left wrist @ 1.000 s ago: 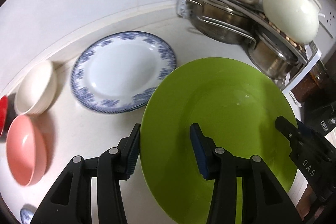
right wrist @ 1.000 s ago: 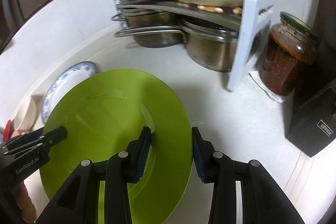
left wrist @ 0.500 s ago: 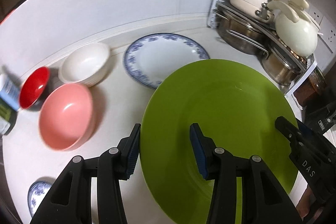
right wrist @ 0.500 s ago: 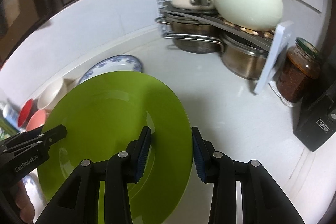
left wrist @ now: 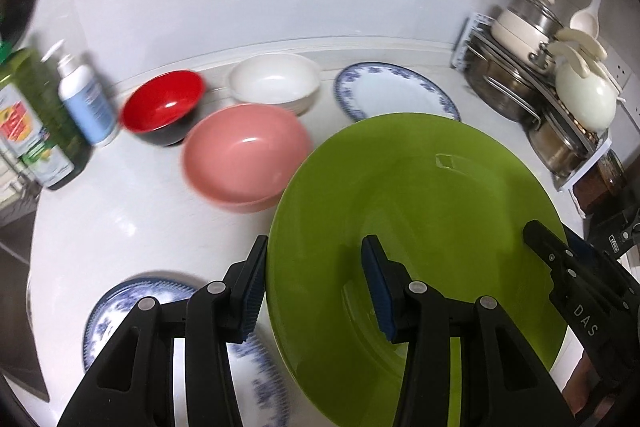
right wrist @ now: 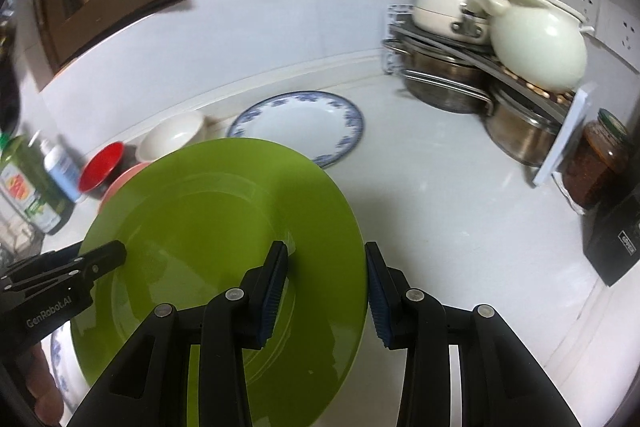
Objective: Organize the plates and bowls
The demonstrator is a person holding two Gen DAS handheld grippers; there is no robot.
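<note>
Green plate (left wrist: 420,227) carried clear of the desk (right wrist: 440,195), pinched at opposite rims: left gripper (left wrist: 316,291) closed on the left edge, right gripper (right wrist: 326,291) closed on the right edge. Two grips probably chosen for a wide, slick plate, tilt kept in check.

Seen only from the left wrist: a small blue-rimmed plate (left wrist: 120,299) low beside the left gripper, plus the full pink bowl (left wrist: 244,157), red bowl (left wrist: 164,109) and white bowl (left wrist: 274,83) in a cluster. Clearer from the right wrist: the large blue-rimmed plate (right wrist: 304,119) whole near the wall, bare desk in front of the pot rack (right wrist: 480,75), and a jar (right wrist: 596,163).
</note>
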